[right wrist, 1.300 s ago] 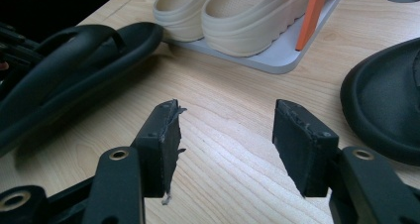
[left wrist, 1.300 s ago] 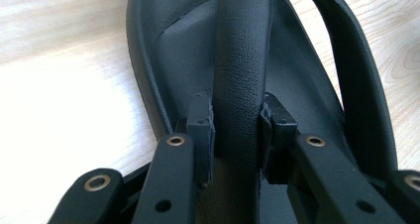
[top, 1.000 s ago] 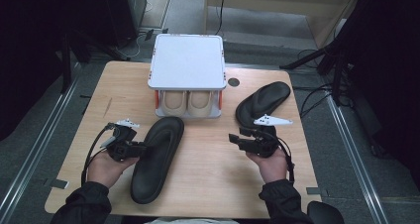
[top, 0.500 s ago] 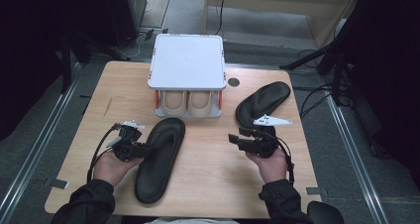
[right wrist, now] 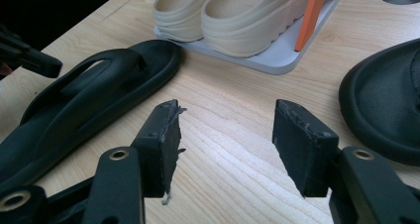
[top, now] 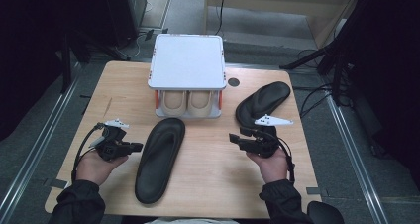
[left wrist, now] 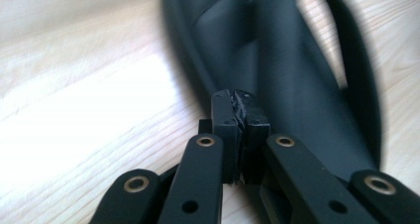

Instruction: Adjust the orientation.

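Now the left gripper sits just beside the matte black flip-flop mid-table, its jaws having just been closing and now pressed together on nothing. The right gripper hovers with jaws wide apart over bare pale wood grain. A second black flip-flop lies by the table's right edge. Beige clogs fill the white-topped rack.

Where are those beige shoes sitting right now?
In the high view the beige shoes sit side by side on the lower shelf of the white rack at the table's far middle, just beyond the toe of the left black flip-flop.
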`<state>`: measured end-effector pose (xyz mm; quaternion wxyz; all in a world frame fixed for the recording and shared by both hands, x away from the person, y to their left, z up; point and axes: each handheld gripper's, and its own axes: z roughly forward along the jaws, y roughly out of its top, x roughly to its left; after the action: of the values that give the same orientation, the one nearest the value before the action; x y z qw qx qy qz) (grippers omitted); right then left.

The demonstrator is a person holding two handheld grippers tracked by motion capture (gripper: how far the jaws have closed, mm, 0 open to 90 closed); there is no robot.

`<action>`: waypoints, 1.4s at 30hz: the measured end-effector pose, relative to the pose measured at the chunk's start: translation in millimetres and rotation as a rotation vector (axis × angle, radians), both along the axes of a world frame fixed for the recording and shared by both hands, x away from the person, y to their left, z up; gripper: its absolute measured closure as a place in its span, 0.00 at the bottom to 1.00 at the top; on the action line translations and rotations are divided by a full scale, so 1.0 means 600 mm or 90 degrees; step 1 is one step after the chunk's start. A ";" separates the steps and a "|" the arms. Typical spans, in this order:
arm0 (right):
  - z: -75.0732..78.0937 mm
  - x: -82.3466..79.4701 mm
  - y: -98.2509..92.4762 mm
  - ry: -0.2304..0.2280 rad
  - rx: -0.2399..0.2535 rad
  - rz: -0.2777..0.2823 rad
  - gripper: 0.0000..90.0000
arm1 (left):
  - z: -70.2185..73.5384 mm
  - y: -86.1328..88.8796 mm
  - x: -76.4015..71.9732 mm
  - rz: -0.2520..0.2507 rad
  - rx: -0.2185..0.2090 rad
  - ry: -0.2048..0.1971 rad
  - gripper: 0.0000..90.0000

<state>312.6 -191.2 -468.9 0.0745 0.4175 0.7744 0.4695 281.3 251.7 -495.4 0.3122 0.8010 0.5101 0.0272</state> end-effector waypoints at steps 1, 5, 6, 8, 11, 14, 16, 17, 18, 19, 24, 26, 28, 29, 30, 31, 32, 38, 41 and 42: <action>0.000 0.000 0.000 0.000 0.000 -0.001 0.50 | -0.006 0.002 0.002 0.002 0.000 0.009 1.00; 0.001 0.001 -0.003 -0.001 0.004 -0.004 0.50 | -0.028 -0.002 0.009 -0.007 0.026 0.056 1.00; 0.001 0.001 -0.003 0.000 0.005 -0.004 0.50 | -0.032 -0.006 0.009 -0.010 0.032 0.065 0.99; 0.002 0.000 -0.004 -0.001 0.004 -0.005 0.50 | -0.032 -0.009 0.008 -0.017 0.027 0.071 0.99; 0.002 0.001 -0.005 -0.001 0.004 -0.007 0.50 | -0.031 -0.019 0.004 -0.029 0.032 0.069 0.99; 0.002 0.001 -0.006 0.000 0.004 -0.009 0.50 | -0.030 -0.026 0.000 -0.040 0.031 0.075 0.97; 0.002 0.001 -0.006 -0.001 0.003 -0.008 0.50 | -0.028 -0.029 -0.005 -0.043 0.033 0.074 0.97; 0.002 0.001 -0.007 -0.001 0.003 -0.009 0.50 | -0.028 -0.028 -0.007 -0.046 0.034 0.075 0.97; 0.002 0.001 -0.007 -0.001 0.004 -0.010 0.50 | -0.028 -0.028 -0.009 -0.044 0.033 0.076 0.97; 0.002 0.001 -0.007 -0.001 0.004 -0.010 0.50 | -0.029 -0.026 -0.011 -0.048 0.035 0.081 0.97; 0.003 0.002 -0.010 -0.002 0.005 -0.013 0.50 | -0.030 -0.026 -0.032 -0.056 0.055 0.091 0.98; 0.003 0.002 -0.011 -0.002 0.006 -0.014 0.50 | -0.028 -0.023 -0.039 -0.060 0.041 0.092 0.98; 0.003 0.002 -0.012 0.000 0.006 -0.017 0.50 | -0.026 -0.025 -0.043 -0.061 0.027 0.091 0.98; 0.003 0.003 -0.013 -0.003 0.005 -0.017 0.50 | -0.026 -0.027 -0.045 -0.063 0.026 0.092 0.98; 0.004 0.004 -0.014 -0.003 0.004 -0.017 0.50 | -0.026 -0.030 -0.046 -0.072 0.026 0.091 0.98; 0.004 0.005 -0.016 -0.004 0.005 -0.019 0.51 | -0.025 -0.035 -0.048 -0.077 0.026 0.093 0.98; 0.005 0.007 -0.020 -0.004 0.004 -0.023 0.52 | -0.025 -0.039 -0.049 -0.085 0.026 0.092 0.98; 0.009 0.018 -0.044 0.000 -0.002 -0.049 0.60 | -0.018 -0.047 -0.050 -0.089 0.004 0.073 0.96; 0.010 0.027 -0.059 -0.002 -0.009 -0.062 0.67 | -0.014 -0.042 -0.047 -0.080 -0.007 0.061 0.96; 0.010 0.030 -0.064 -0.001 -0.012 -0.066 0.68 | -0.012 -0.041 -0.046 -0.073 -0.013 0.052 0.96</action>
<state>330.8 -229.4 -463.2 0.1033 0.4557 0.7562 0.4581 253.6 226.9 -502.6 0.3004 0.8261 0.4758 -0.0287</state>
